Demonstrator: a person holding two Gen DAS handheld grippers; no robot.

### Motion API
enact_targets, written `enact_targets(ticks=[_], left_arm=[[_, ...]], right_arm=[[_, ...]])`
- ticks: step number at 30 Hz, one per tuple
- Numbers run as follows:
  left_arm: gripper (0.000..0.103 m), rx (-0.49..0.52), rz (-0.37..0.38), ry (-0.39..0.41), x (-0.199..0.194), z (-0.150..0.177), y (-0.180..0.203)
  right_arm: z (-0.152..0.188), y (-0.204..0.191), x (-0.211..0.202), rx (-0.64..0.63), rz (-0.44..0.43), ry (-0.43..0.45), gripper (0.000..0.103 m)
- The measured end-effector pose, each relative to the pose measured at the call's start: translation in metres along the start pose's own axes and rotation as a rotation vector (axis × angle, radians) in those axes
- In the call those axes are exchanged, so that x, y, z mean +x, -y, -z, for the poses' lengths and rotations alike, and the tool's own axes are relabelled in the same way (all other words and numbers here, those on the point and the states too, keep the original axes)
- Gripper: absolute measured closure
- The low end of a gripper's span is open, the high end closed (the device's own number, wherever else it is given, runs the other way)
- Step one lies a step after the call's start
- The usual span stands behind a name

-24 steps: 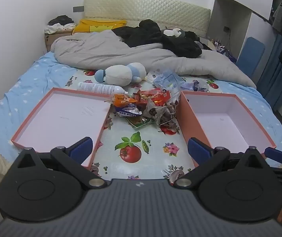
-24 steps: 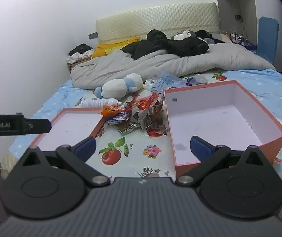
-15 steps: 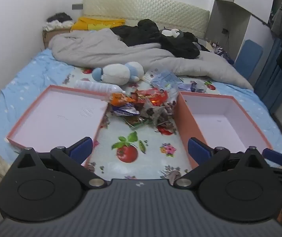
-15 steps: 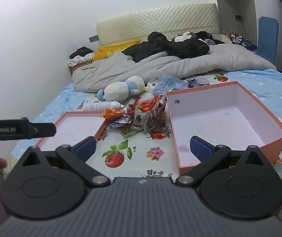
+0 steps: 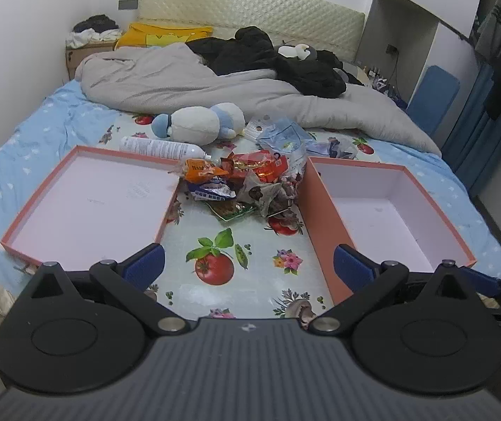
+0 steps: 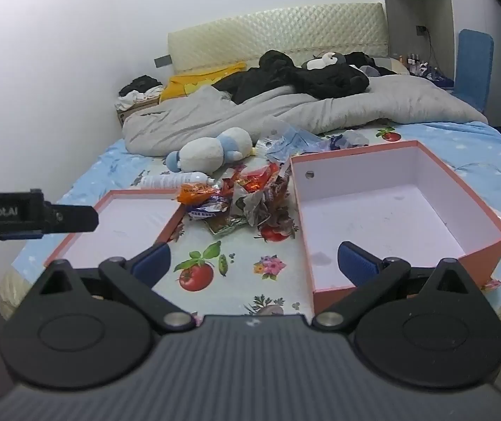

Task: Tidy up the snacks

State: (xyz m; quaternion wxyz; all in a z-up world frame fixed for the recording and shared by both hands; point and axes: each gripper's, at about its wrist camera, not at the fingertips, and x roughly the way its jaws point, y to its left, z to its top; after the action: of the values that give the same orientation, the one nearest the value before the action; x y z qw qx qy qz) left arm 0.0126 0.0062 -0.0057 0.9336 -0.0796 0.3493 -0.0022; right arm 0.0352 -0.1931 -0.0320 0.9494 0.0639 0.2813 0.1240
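A heap of snack packets (image 5: 243,186) (image 6: 243,203) lies on the flowered sheet between two pink boxes. The shallow box lid (image 5: 89,203) (image 6: 117,224) sits to the left, the deeper box (image 5: 390,210) (image 6: 390,217) to the right; both hold nothing. My left gripper (image 5: 248,266) hangs open over the near edge of the bed, well short of the heap. My right gripper (image 6: 254,263) is open too, its right finger over the deep box's near corner. The left tool's black body (image 6: 32,215) shows at the left edge of the right wrist view.
A white and blue plush toy (image 5: 197,122) and a white bottle (image 5: 160,147) lie behind the heap, with clear plastic bags (image 5: 285,137) beside them. A grey quilt (image 5: 215,87) and black clothes (image 5: 275,59) cover the head of the bed. A blue chair (image 5: 433,94) stands at right.
Both grippers have drifted slightly toward the bed, so the boxes and heap sit a little nearer in view. Their jaws stay wide and nothing has been touched.
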Motion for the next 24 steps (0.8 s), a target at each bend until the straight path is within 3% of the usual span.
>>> enact_targets(ticks=[24], left_arm=[[0.0, 0.021, -0.001, -0.014, 0.0056, -0.0059, 0.0117]], right_arm=[[-0.0004, 0.006, 0.001, 0.015, 0.015, 0.001, 0.0]])
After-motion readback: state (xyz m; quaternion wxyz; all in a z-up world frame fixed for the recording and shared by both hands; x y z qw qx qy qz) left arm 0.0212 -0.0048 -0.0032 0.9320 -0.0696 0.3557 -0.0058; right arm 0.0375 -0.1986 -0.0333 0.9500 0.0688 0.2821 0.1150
